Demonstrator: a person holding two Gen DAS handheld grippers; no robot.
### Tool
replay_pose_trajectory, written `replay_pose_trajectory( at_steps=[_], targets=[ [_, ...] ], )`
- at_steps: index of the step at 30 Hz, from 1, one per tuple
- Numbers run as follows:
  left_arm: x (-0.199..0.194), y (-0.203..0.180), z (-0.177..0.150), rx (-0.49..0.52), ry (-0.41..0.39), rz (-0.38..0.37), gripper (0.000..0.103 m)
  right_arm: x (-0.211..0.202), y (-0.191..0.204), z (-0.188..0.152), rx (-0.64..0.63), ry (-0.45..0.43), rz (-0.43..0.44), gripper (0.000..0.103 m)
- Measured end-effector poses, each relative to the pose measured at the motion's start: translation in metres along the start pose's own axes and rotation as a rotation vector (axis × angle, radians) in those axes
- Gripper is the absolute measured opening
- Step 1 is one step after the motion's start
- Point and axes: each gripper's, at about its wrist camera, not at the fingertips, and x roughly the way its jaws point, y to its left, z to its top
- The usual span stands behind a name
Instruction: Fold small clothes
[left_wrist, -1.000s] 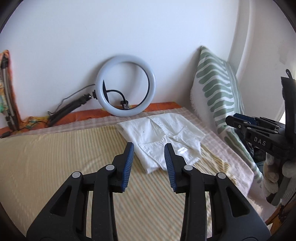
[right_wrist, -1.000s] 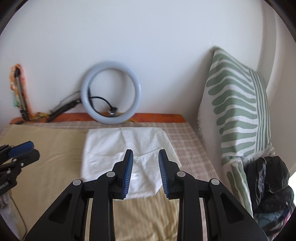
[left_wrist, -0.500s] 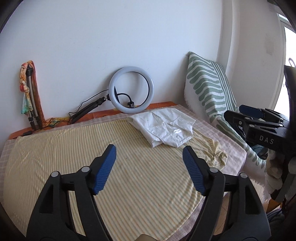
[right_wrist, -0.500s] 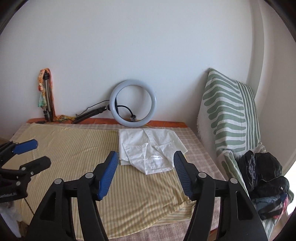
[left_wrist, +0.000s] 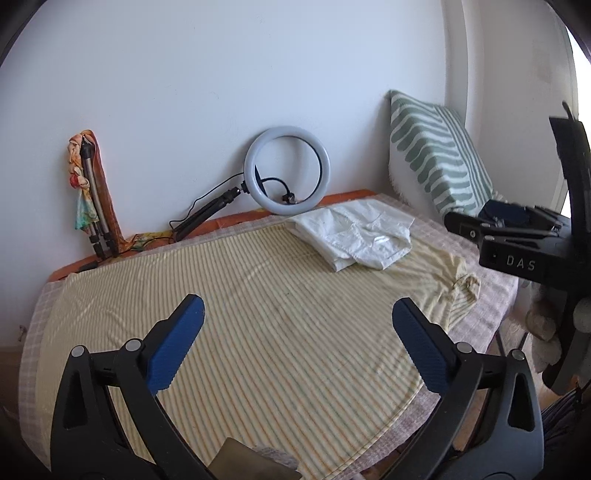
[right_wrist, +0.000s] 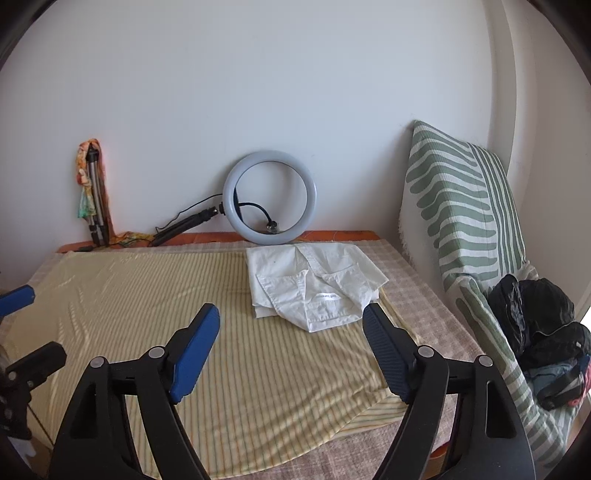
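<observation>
I see one white shirt (right_wrist: 314, 284), folded, on the striped sheet (right_wrist: 147, 302) at the bed's far right, near the ring light (right_wrist: 269, 197). I judge it light, soft and limp; take it at hems or corners. Two grippers: left gripper (left_wrist: 295, 347) and right gripper (right_wrist: 291, 350), jaws opening, nothing between them, both well short of the shirt
</observation>
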Motion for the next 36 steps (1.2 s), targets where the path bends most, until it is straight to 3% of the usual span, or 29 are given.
replay_pose_trajectory(
  at_steps=[12, 36],
  targets=[
    [0.005, 0.0, -0.015, 0.009, 0.049, 0.023, 0.103, 0.004, 0.006, -0.008, -0.022, -0.018, -0.012, 0.082],
    [0.005, -0.002, -0.015, 0.005, 0.049, 0.022, 0.103, 0.01, 0.008, -0.01, -0.023, -0.008, -0.008, 0.082]
  ],
)
